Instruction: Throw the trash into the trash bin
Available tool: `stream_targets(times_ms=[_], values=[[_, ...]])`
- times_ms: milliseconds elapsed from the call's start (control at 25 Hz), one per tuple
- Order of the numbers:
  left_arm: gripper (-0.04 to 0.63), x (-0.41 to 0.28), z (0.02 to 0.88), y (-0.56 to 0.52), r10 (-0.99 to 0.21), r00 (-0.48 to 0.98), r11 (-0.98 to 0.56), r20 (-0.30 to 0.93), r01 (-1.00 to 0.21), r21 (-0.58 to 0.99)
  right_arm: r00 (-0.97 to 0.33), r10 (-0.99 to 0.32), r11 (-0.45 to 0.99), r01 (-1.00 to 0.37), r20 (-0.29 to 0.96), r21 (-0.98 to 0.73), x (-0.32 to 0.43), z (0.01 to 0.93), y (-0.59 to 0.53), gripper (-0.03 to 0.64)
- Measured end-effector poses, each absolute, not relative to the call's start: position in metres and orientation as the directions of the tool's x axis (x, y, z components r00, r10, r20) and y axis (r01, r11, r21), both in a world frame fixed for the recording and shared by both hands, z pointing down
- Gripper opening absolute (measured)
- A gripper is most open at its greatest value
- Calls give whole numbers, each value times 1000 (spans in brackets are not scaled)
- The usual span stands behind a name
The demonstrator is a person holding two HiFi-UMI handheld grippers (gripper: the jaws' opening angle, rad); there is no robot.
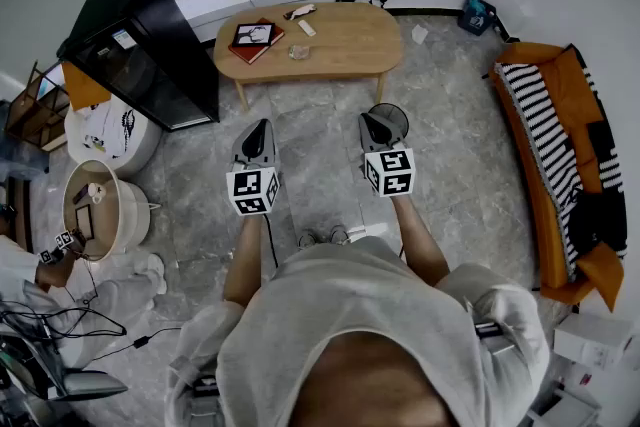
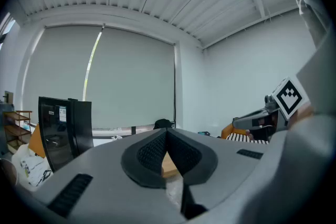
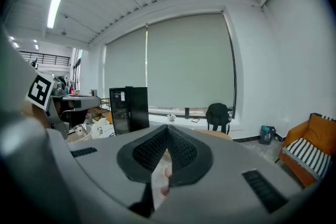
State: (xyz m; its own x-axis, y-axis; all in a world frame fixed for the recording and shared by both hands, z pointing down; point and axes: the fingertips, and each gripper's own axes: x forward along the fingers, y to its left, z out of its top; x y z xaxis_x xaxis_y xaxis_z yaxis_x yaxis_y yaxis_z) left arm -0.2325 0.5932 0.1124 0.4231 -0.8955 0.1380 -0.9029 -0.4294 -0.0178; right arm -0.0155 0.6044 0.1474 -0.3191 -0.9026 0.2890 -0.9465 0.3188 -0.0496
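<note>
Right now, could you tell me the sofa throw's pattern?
The throw: black and white stripes, best in head view.

Upper centre, a pale wooden oval tabletop (image 1: 345,50) holds a red book (image 1: 256,41). At right, an orange sofa (image 1: 547,245) bears a black-and-white striped blanket (image 1: 545,115). The marbled floor (image 1: 470,175) is grey. The grey left gripper (image 1: 263,125) and right gripper (image 1: 368,118) carry black-and-white checked cubes.
</note>
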Motion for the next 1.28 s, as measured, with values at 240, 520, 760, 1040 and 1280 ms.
stream_targets(times_ms=[240, 520, 760, 1040, 1280], values=[[18, -224, 114, 589, -892, 430, -435, 140, -900, -8, -315, -902, 316, -948, 294, -45, -9, 149, 605, 29], [18, -222, 117, 584, -891, 429, -434, 149, -901, -4, -319, -903, 321, -946, 288, -41, -10, 149, 599, 29], [18, -212, 120, 581, -896, 415, -422, 160, -907, -12, -315, -908, 321, -947, 277, -25, 4, 148, 593, 31], [18, -204, 129, 580, -908, 377, -386, 181, -922, -13, -320, -894, 337, -941, 313, 3, 26, 160, 585, 31], [18, -201, 135, 570, -911, 362, -374, 198, -927, -23, -315, -894, 330, -944, 318, -7, 33, 164, 570, 31]])
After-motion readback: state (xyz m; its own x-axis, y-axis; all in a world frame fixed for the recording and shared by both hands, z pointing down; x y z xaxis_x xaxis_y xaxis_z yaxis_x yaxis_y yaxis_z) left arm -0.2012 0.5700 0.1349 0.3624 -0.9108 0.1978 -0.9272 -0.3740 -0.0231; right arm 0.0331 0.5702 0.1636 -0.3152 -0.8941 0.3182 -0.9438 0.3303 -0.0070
